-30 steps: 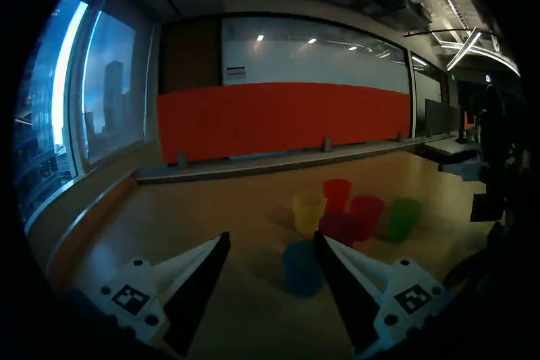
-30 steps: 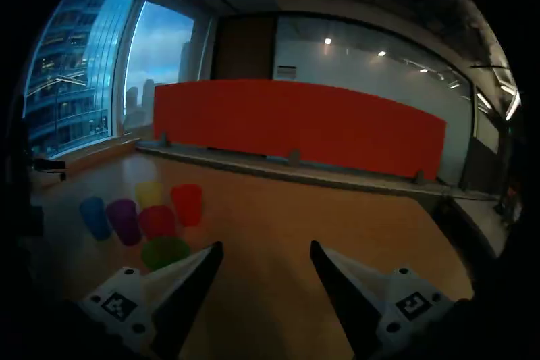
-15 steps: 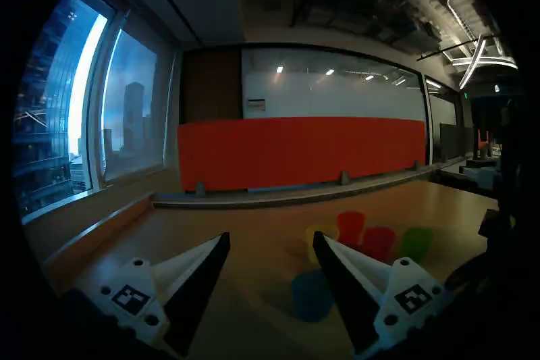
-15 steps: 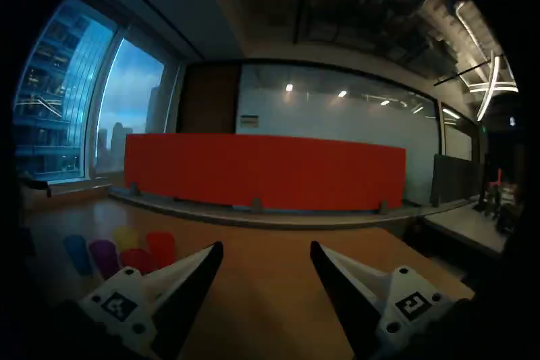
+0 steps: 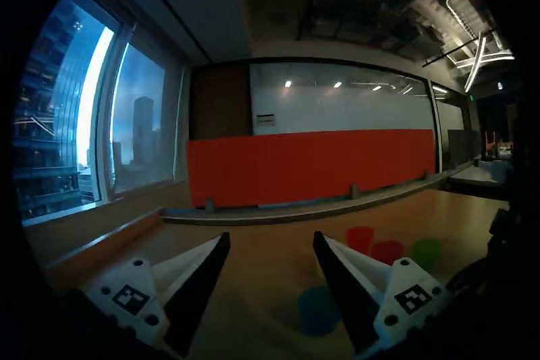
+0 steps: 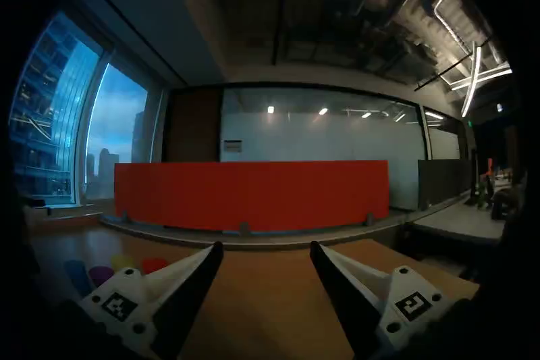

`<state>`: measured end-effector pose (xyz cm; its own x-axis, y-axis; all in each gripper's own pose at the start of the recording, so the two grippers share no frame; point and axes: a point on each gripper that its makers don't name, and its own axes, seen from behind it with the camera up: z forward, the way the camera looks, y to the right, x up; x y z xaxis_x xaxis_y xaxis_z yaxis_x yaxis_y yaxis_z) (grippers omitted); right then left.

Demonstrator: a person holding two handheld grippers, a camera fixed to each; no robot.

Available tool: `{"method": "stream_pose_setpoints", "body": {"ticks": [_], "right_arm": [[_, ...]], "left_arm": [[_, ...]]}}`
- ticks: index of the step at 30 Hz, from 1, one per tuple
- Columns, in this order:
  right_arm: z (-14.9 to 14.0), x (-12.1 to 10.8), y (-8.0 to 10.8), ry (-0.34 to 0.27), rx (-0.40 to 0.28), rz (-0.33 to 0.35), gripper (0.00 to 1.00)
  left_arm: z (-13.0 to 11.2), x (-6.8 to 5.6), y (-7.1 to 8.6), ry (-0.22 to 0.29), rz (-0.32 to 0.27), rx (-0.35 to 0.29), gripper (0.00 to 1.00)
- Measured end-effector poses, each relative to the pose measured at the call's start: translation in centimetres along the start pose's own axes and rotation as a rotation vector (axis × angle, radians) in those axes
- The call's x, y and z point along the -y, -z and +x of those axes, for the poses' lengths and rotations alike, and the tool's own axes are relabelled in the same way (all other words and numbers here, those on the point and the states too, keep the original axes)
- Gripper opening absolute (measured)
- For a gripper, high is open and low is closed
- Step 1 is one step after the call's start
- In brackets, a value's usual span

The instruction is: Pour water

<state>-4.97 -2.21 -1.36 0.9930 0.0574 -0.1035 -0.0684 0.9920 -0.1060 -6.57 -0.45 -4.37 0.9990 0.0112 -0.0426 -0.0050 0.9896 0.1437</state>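
Cups point(image 5: 360, 239) sit lower now; left gripper point(image 5: 271, 236), right gripper point(image 6: 266, 246) jaws wide, empty.

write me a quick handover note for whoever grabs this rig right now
Left gripper: open, empty, held above the wooden table. The cups stand grouped ahead and to its right: blue cup nearest, with the orange-red cup, red cup and green cup beyond it.
Right gripper: open, empty. The cups sit low on its left, among them the purple cup and yellow cup.
Done: nothing gripped, no pour begun.
Left: grasp one cup and pour into another. Which cups hold water cannot be told.
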Motion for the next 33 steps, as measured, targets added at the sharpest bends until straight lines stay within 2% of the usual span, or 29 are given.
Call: {"method": "stream_pose_setpoints", "body": {"ticks": [3, 12, 21, 33], "right_arm": [[-0.1, -0.2, -0.2, -0.002, 0.014, -0.002, 1.0], [-0.3, -0.6, 0.0, -0.013, 0.023, -0.017, 1.0], [-0.6, -0.3, 0.3, -0.015, 0.03, -0.023, 1.0], [-0.6, 0.4, 0.4, 0.0, 0.042, -0.02, 1.0]], "left_arm": [[-0.5, -0.1, -0.3, 0.018, 0.005, -0.006, 0.91], [-1.7, 0.2, -0.7, -0.008, 0.041, -0.021, 0.91], [-4.0, 0.1, -1.0, 0.024, 0.036, -0.016, 0.91], [-5.6, -0.3, -1.1, 0.029, 0.025, -0.027, 0.91]]}}
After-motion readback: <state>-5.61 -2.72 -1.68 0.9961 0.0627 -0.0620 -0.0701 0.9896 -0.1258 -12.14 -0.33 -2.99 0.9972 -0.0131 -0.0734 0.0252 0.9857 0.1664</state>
